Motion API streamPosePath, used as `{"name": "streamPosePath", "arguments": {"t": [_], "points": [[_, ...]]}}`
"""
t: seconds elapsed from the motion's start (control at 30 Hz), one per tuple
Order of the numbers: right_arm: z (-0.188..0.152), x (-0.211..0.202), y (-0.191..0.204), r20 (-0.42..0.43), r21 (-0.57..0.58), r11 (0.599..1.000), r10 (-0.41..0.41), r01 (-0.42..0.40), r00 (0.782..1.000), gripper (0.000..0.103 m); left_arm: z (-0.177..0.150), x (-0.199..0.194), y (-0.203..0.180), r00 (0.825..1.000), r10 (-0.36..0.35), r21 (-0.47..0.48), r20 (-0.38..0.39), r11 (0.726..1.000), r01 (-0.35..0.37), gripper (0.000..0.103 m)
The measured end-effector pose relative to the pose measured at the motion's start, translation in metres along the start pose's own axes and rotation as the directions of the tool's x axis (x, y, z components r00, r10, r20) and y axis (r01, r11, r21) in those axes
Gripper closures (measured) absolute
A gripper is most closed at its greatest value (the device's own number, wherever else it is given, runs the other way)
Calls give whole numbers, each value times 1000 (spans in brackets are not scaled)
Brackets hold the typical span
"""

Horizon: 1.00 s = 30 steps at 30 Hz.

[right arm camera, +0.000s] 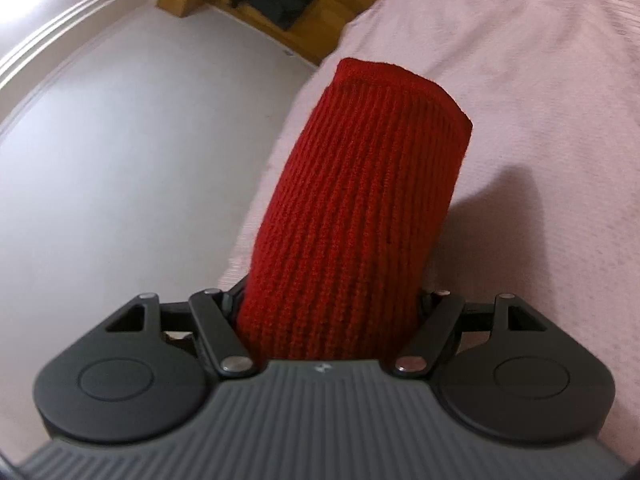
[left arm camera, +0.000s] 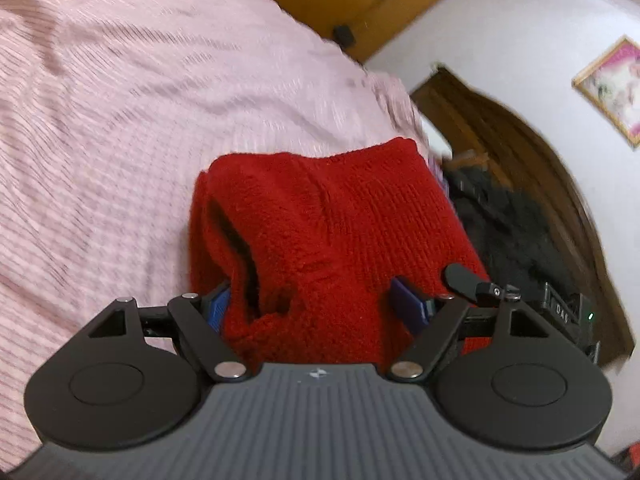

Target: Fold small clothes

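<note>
Knitwear fills both wrist views: a red knitted garment (left arm camera: 332,240), small and thick, is gripped at two places and seems held up off the pink bedspread (left arm camera: 120,120), near the bed's edge. The left gripper (left arm camera: 316,304) has its blue pads (left arm camera: 218,308) pressed against a bunched part with a dark opening, probably an armhole or neck. Its jaws stand fairly wide only because the wad of knit between them is bulky. The right gripper (right arm camera: 332,304) is clamped on a ribbed tubular part, likely a sleeve or cuff (right arm camera: 372,184), which juts forward over the bed's edge with the floor (right arm camera: 120,160) to one side; its fingertips are buried in the wool. Holding two separate points lets the piece hang and spread so it can be laid flat. My judgement: folding proper is not yet begun.
</note>
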State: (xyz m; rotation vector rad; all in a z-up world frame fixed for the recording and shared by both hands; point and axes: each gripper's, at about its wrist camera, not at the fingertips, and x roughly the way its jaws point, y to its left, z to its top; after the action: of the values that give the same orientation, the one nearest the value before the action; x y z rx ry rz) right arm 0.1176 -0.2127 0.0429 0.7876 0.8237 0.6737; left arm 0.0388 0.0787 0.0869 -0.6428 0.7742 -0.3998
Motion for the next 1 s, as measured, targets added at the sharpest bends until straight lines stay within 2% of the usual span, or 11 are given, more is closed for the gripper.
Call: {"name": "streamPosePath", "arguments": {"t": [0.07, 0.17, 0.3, 0.4, 0.57, 0.63, 0.7, 0.77, 0.87, 0.93, 1.0], "points": [[-9, -5, -19, -3, 25, 998, -65, 66, 998, 29, -14, 12, -7, 998, 30, 19, -49, 999, -29, 21], [-20, 1, -43, -20, 20, 984, -177, 178, 984, 25, -37, 29, -12, 985, 153, 89, -77, 985, -146, 20], [-22, -12, -42, -17, -37, 983, -179, 178, 984, 23, -49, 28, -17, 980, 184, 101, -80, 979, -176, 19], [-19, -33, -25, 19, -137, 965, -222, 222, 975, 23, -43, 14, -26, 979, 199, 131, -42, 973, -192, 20], [-1, -51, -17, 179, -223, 921, -284, 320, 942, 25, -22, -7, -52, 974, 205, 239, 91, 946, -221, 20], [7, -44, -26, 190, -184, 923, -304, 338, 934, 35, -17, -9, -66, 969, 212, 289, 127, 927, -240, 21], [12, -33, -34, 204, -166, 921, -318, 353, 926, 52, -12, -2, -77, 966, 217, 340, 143, 905, -254, 22], [12, -17, -33, 169, -179, 930, -293, 322, 941, 70, -8, 10, -84, 967, 219, 385, 132, 888, -254, 27], [4, 1, -10, 126, -326, 884, -312, 336, 942, 71, -12, 25, -81, 974, 222, 408, 46, 886, -222, 31], [-3, 14, -1, 126, -421, 829, -349, 369, 929, 71, -19, 32, -71, 969, 248, 402, -6, 888, -225, 31], [-4, 20, 0, 123, -450, 811, -360, 375, 925, 71, -27, 36, -59, 964, 265, 378, -20, 895, -238, 31]]}}
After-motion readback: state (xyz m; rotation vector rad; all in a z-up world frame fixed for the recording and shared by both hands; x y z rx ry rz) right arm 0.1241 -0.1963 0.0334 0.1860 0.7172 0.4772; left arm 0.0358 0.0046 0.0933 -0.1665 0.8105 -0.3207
